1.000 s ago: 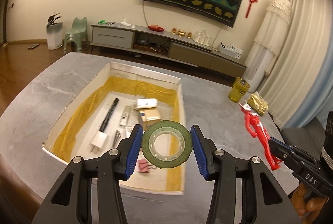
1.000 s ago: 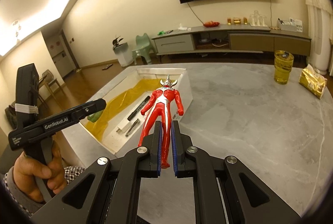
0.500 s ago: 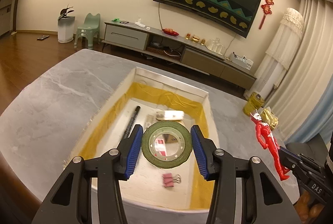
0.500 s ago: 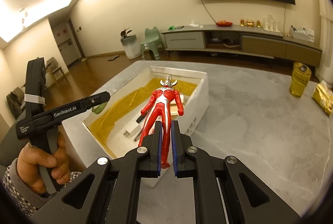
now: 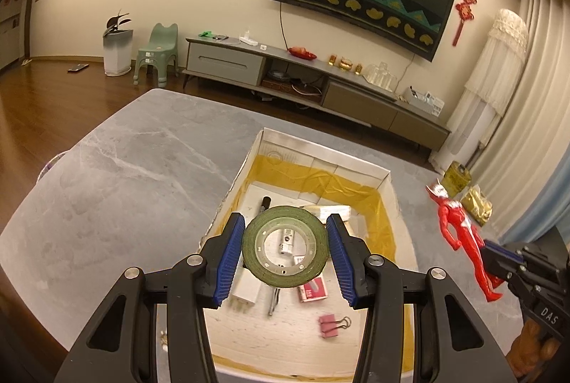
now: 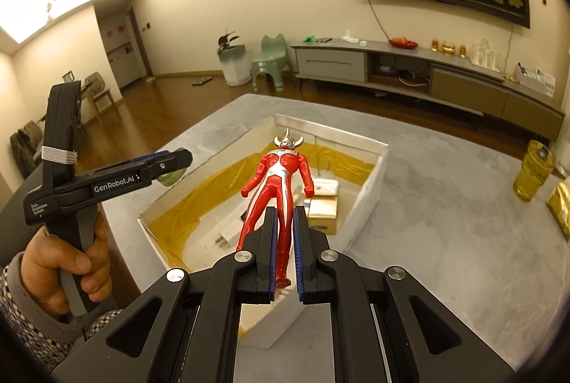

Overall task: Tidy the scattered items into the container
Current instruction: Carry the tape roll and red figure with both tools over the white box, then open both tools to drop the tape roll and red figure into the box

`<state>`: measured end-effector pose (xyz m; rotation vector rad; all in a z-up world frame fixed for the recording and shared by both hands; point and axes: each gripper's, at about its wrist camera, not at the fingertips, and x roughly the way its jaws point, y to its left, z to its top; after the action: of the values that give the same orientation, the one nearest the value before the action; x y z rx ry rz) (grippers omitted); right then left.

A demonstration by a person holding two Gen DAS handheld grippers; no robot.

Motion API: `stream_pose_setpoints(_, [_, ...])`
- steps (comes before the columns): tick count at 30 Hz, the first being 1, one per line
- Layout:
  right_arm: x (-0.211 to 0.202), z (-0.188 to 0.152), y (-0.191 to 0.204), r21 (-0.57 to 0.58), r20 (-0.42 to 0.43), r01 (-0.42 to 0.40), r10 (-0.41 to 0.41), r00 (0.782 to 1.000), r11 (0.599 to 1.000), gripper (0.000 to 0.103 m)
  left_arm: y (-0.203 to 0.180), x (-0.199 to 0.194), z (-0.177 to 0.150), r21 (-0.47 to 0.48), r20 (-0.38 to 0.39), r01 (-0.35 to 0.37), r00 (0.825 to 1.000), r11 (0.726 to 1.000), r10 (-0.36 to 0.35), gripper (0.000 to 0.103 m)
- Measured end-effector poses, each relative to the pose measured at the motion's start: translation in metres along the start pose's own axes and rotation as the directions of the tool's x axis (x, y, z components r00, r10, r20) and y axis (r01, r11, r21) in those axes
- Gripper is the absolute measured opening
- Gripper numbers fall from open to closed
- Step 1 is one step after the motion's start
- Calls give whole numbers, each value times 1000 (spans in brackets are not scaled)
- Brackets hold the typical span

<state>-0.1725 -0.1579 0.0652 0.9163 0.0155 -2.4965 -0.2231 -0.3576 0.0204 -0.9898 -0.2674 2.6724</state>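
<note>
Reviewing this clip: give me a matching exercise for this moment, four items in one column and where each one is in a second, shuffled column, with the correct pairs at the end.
Items
1. green tape roll
2. red toy figure
3. pink binder clip
4. yellow jar

Places
A. lying on the floor of the white box
B. standing on the grey table, outside the box
C. between the fingers of the left hand-held gripper
D. clamped by its legs in the right hand-held gripper

Pairs: 1-C, 2-D, 3-A, 4-B
</note>
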Motion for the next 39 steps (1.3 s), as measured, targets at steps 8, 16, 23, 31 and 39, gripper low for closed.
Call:
stream_pose_setpoints(8, [32,24,5,-7,-48,-18,17,999,1000,8,-5,20,15,49,-52,32,998,998,-30,49])
stream_pose_setpoints(16, [66,41,5,-10,-97,-26,25,995,1000,9,-10,42,15,63,-127,77,989,995,-69,49])
stream_pose_setpoints(23, [99,56,4,-16,-139,-37,35,990,999,9,-23,50,-4,97,-190,125,976,987,-105,49])
stream_pose_setpoints(31, [142,68,4,-26,-198,-43,37,979,999,9,-28,60,-20,116,-247,150,962,982,-118,49])
stream_pose_setpoints(39, [185,80,-1,-41,-243,-20,9,970,999,10,-29,71,-27,117,-284,171,950,978,-132,49])
